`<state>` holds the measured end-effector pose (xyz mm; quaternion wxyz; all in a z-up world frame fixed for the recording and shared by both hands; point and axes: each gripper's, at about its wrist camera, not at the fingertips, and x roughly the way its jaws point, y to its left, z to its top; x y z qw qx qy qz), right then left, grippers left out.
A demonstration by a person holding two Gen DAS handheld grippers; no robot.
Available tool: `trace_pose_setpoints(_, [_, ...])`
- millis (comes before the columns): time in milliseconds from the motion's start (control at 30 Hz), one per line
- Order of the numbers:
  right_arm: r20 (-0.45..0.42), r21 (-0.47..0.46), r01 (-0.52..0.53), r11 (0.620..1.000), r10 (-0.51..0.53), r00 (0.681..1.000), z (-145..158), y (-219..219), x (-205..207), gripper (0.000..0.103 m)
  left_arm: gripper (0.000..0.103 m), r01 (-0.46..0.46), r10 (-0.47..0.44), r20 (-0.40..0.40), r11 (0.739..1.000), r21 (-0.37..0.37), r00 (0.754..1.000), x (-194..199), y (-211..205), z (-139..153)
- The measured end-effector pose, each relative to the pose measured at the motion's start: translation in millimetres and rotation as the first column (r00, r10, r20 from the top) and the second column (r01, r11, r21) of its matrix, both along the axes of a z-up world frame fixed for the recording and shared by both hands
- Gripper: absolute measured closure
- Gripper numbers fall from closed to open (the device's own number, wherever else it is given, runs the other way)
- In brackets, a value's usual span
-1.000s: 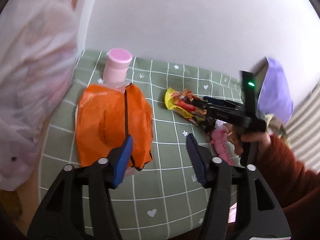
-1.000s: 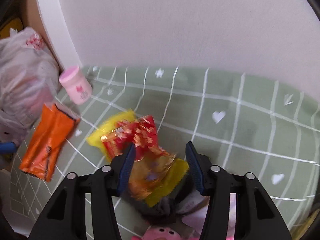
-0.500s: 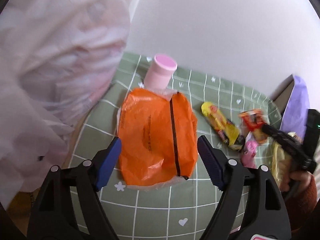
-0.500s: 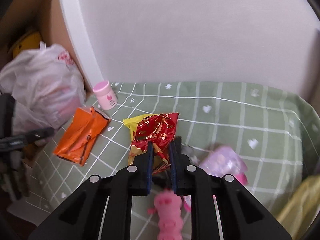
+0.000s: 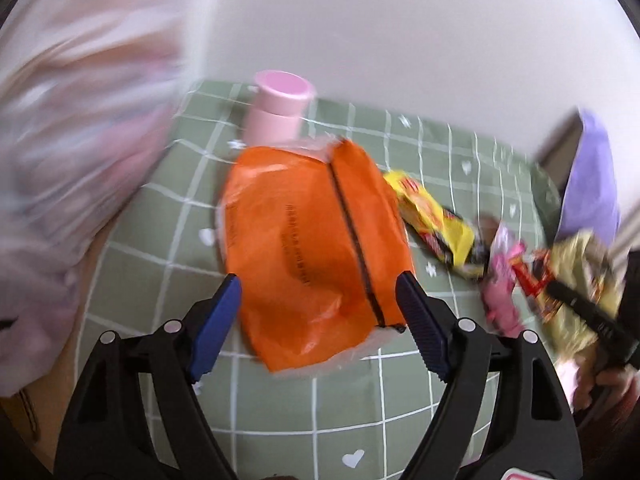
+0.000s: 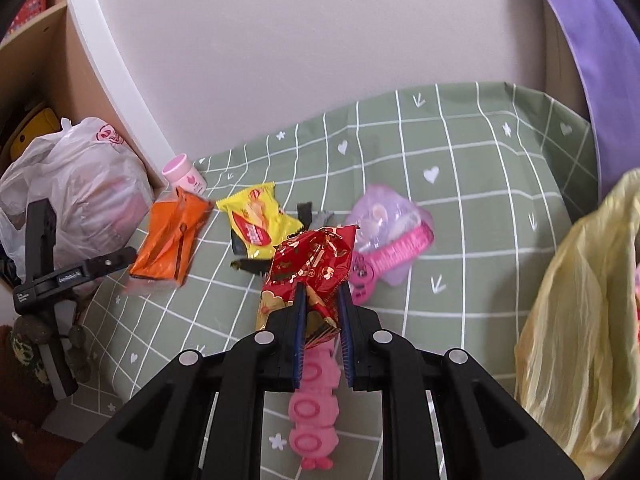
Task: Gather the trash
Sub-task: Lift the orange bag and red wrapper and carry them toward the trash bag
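Note:
My right gripper (image 6: pixel 322 304) is shut on a red and gold foil wrapper (image 6: pixel 316 266) and holds it above the green checked tablecloth (image 6: pixel 460 160). My left gripper (image 5: pixel 318 312) is open, its jaws on either side of the near end of an orange wrapper (image 5: pixel 316 240), which also shows in the right wrist view (image 6: pixel 170 240). A yellow snack packet (image 6: pixel 258 218) lies between them; it shows in the left wrist view (image 5: pixel 434 220) too. The right gripper with its wrapper appears blurred at the right of the left wrist view (image 5: pixel 560 292).
A pink-capped bottle (image 5: pixel 280 108) stands behind the orange wrapper. A white plastic bag (image 6: pixel 76 196) sits at the left, a yellow bag (image 6: pixel 580 320) at the right. A pink toy (image 6: pixel 316 400), a pink-purple packet (image 6: pixel 390 236) and a purple cloth (image 6: pixel 592 40) are nearby.
My right gripper closed on the red foil wrapper, lifted it and pulled back to the right. My left gripper opened wider and came in around the orange wrapper.

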<state>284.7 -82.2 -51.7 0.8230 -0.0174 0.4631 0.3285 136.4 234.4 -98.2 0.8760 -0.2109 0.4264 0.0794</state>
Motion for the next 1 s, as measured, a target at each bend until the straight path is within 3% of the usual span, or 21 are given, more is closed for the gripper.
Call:
trace_pose_setpoints(100, [0.012,-0.012,0.007,1.0,-0.007,1.0,1.7,-3.0,-5.1,0.087,0.028,0.034,-0.033,-0.031,0.999,0.034,0.999,10.2,-10.7,1.5])
trace_pose_setpoints(200, [0.051,-0.033,0.015,0.999,-0.013,0.999,7.9,-8.9,-12.4,0.087,0.028,0.103,-0.109,0.059,0.991,0.091,0.992,5.1,-21.0,26.5])
trace_pose_setpoints(300, [0.044,-0.028,0.038,0.999,-0.037,0.998,8.4,-20.0,-14.0,0.087,0.028,0.228,-0.242,0.033,0.946,0.229,0.97,7.6,-42.2,28.9])
trace_pose_setpoints(333, [0.043,-0.026,0.048,0.998,-0.047,0.998,8.4,-24.0,-14.2,0.087,0.028,0.288,-0.295,-0.01,0.924,0.253,0.956,12.5,-48.5,21.7])
trace_pose_setpoints(400, [0.043,-0.019,0.064,0.998,-0.063,0.997,9.2,-29.9,-15.6,0.087,0.028,0.333,-0.328,-0.063,0.912,0.239,0.943,18.4,-50.2,8.0])
trace_pose_setpoints(500, [0.043,-0.013,0.083,0.996,-0.082,0.996,10.8,-36.7,-16.5,0.087,0.028,0.345,-0.331,-0.097,0.915,0.209,0.938,28.5,-51.6,-7.4])
trace_pose_setpoints(567, [0.049,-0.013,0.091,0.996,-0.09,0.995,12.8,-39.6,-16.8,0.087,0.037,0.339,-0.317,-0.128,0.913,0.225,0.94,36.3,-52.9,-13.0])
trace_pose_setpoints(633, [0.063,-0.012,0.098,0.995,-0.097,0.993,17.1,-42.6,-17.7,0.087,0.055,0.305,-0.282,-0.134,0.932,0.197,0.95,39.9,-46.7,-13.5])
trace_pose_setpoints(733, [0.084,-0.006,0.118,0.993,-0.117,0.989,24.6,-48.4,-20.7,0.087,0.074,0.231,-0.22,-0.099,0.966,0.119,0.97,41.4,-28.0,-5.7])
trace_pose_setpoints(800, [0.098,-0.003,0.133,0.991,-0.132,0.986,30.1,-52.7,-22.4,0.087,0.078,0.206,-0.2,-0.063,0.973,0.101,0.978,41.4,-23.3,5.6])
trace_pose_setpoints(867, [0.116,0.002,0.147,0.989,-0.146,0.982,37.0,-57.1,-24.3,0.087,0.082,0.202,-0.204,0.006,0.974,0.1,0.979,42.3,-28.1,27.9])
trace_pose_setpoints(1000, [0.179,0.009,0.177,0.984,-0.176,0.968,61.1,-66.2,-30.0,0.087,0.083,0.248,-0.268,0.124,0.956,0.153,0.955,47.3,-52.1,76.4])
